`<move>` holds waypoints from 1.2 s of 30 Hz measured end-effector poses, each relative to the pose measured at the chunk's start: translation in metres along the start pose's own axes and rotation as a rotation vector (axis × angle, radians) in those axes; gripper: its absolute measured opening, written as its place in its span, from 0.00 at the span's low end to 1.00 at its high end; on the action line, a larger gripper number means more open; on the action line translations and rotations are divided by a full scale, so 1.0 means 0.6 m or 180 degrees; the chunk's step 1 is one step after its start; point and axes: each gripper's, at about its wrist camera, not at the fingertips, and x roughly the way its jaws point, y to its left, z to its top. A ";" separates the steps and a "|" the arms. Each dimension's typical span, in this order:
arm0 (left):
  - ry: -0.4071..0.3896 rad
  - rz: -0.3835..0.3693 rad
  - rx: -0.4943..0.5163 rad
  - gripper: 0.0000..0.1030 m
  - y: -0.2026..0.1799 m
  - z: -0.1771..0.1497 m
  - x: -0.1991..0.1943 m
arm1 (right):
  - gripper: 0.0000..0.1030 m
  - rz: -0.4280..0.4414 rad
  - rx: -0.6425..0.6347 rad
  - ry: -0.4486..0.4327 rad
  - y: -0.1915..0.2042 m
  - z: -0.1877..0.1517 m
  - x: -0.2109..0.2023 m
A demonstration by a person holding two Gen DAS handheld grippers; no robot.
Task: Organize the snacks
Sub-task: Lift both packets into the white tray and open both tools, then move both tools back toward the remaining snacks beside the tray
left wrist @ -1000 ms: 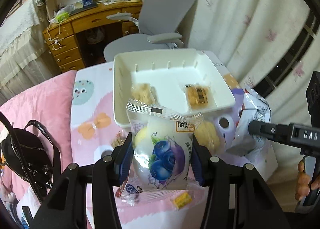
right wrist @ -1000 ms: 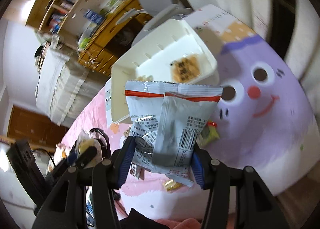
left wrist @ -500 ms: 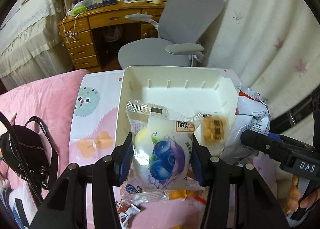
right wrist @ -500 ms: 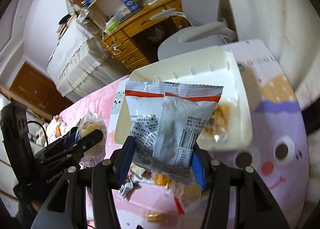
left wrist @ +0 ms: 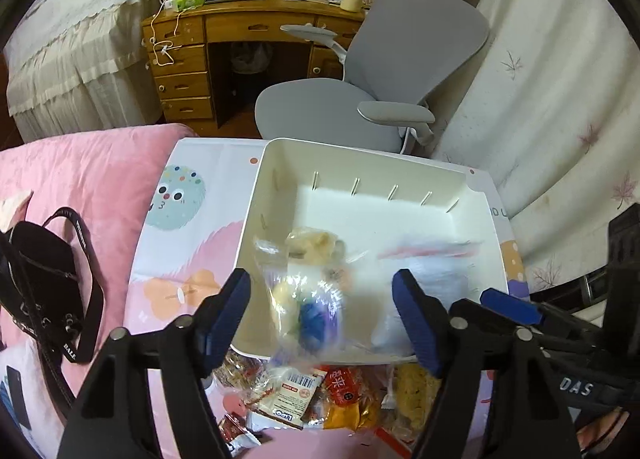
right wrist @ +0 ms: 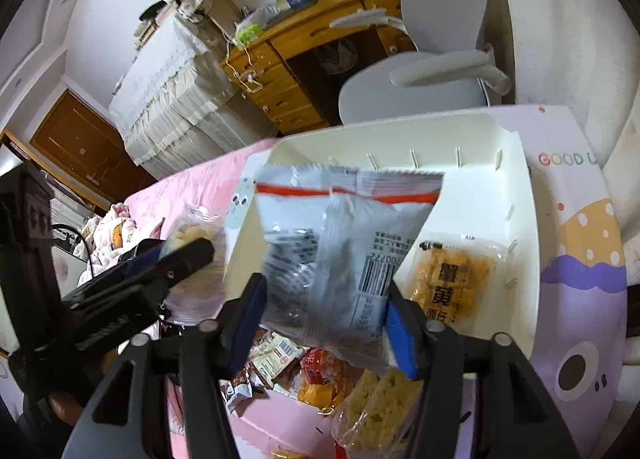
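A: Both hands over the bin, both letting go at once. Nearest the lens, the left gripper [left wrist: 320, 319] has just been opening its jaws; they stand wide, and the blueberry bun packet [left wrist: 308, 311] between them is a blur, clear of both pads and dropping, I'd say.

B: Same on the other side. The right gripper [right wrist: 324, 311] has just been opening too. The grey snack bag [right wrist: 340, 255] hangs between the blue pads, smeared with motion. One pad looks right at the bag's edge, but I read no squeeze: released, tipping toward the bin floor.

A: And look under both tools: the loose snack pile [left wrist: 320, 395] sits on the pink bedspread [left wrist: 80, 179], touching the bin's near wall. That's the stock still to sort, kept just beside the bin for short carries.

B: Then the white bin [left wrist: 476, 195] itself. The jaws point steeply down over the near half, so both packets should land inside, not on the rim.

A: Already in there, an orange cracker pack [right wrist: 452, 283] flat on the floor by the right wall, and in the left view a pale wrapped bun [left wrist: 312, 243], partly behind the falling packet.

B: Slots along the walls for dividers, none fitted, so it's one open space.

A: Beyond, the grey office chair [left wrist: 384, 71], then the wooden drawer unit [left wrist: 188, 71] at the back.
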 end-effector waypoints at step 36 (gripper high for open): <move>0.0623 -0.0256 0.0266 0.75 0.106 -0.288 -0.101 | 0.69 -0.0544 0.0683 -0.0133 0.045 -0.292 -0.067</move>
